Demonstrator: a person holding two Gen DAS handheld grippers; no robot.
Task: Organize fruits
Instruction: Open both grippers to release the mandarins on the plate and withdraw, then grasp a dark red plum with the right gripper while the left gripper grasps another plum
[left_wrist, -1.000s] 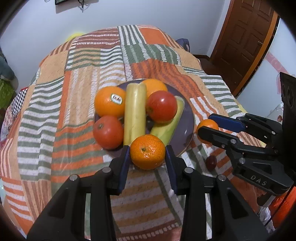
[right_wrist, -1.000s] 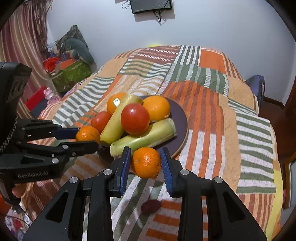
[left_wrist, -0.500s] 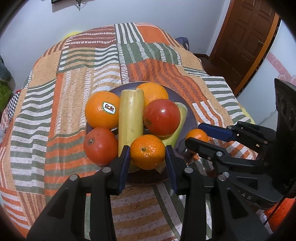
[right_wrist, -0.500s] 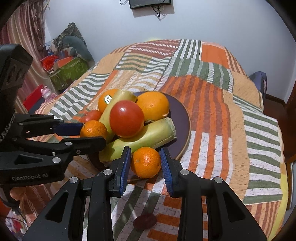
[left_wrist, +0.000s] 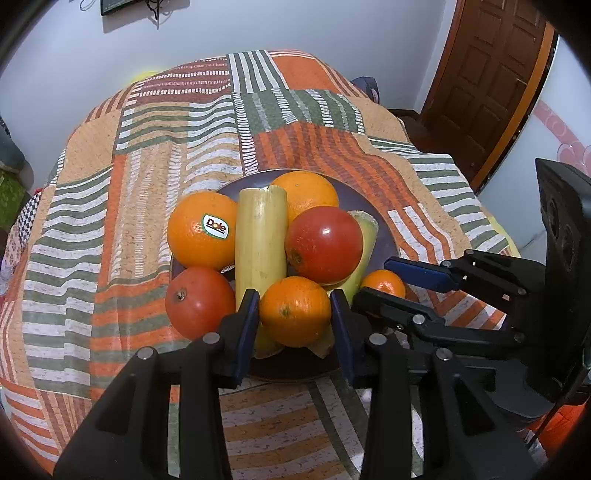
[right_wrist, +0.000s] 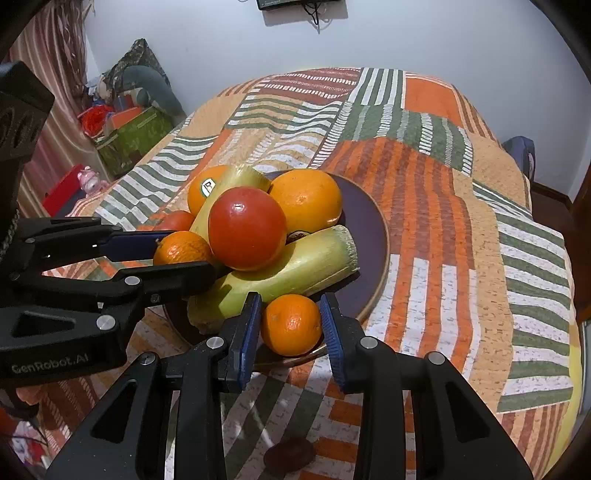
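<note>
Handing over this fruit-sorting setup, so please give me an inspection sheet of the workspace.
surface: striped bedspread
job's things: dark plate piled with oranges, red fruits, pale stalks
clutter: small dark fruit off the plate
grippers: left gripper shut on first mandarin, jaws just eased open slightly; right gripper shut on second mandarin
cables: dangling under wall screen
surroundings: wooden door; boxes by the wall

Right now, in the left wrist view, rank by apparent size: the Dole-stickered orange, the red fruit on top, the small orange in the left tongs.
1-2. Dole-stickered orange and red fruit on top: alike.
3. Small orange, though nearest the camera.
</note>
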